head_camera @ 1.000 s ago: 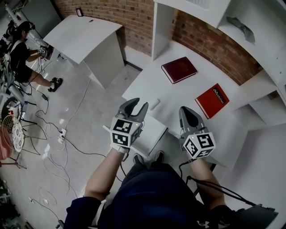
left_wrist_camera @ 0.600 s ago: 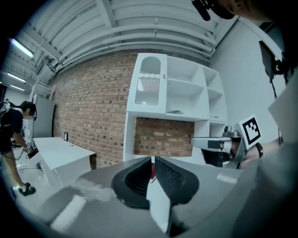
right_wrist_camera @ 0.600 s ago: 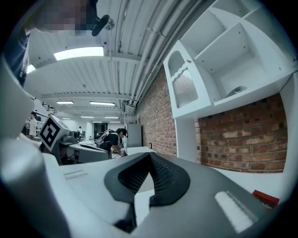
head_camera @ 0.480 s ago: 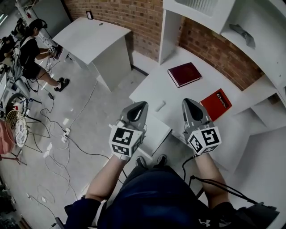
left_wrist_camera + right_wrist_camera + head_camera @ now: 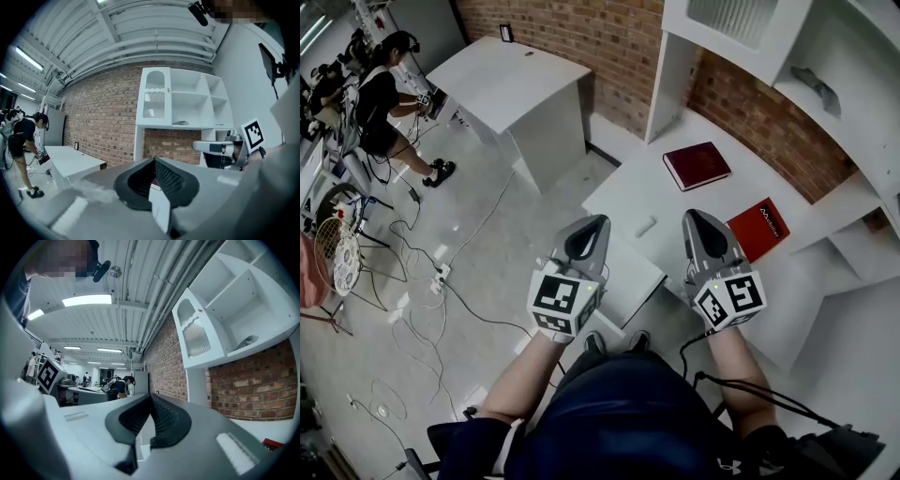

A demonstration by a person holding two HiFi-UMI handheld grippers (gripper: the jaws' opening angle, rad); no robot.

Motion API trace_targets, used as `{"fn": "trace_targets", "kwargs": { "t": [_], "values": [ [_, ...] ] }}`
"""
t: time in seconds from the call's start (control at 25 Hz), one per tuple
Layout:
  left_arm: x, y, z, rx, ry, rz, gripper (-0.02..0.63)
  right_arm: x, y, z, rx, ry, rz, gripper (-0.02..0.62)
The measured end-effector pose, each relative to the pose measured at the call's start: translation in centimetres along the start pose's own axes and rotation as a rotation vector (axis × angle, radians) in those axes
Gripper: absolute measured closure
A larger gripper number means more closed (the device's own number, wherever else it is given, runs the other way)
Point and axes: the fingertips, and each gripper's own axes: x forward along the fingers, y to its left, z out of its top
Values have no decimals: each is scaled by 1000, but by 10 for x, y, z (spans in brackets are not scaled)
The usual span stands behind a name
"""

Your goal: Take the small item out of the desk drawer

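Both grippers are held up in front of the white desk, above the person's lap. My left gripper is shut with nothing between its jaws; its closed tips point at the brick wall. My right gripper is also shut and empty, tips together. A small white oblong item lies on the desk top between the two grippers. A white drawer-like block juts from the desk's front edge beside the left gripper; its inside is not visible.
A dark red book and a bright red book lie on the desk. White shelving stands against the brick wall. A second white desk, a person and floor cables are at left.
The left gripper's jaws, spread apart a second ago, have closed on nothing. Both grippers shifted slightly toward the desk as the head view moved.
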Motion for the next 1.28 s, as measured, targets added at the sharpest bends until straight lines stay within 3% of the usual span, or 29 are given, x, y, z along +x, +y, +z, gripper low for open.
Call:
{"fn": "trace_targets", "kwargs": {
  "t": [0.44, 1.28],
  "values": [
    [-11, 10, 0, -39, -22, 31, 603, -2, 16, 7, -80, 2, 17, 594],
    [0, 7, 8, -64, -25, 44, 603, -3, 5, -1, -42, -2, 9, 594]
  ]
}}
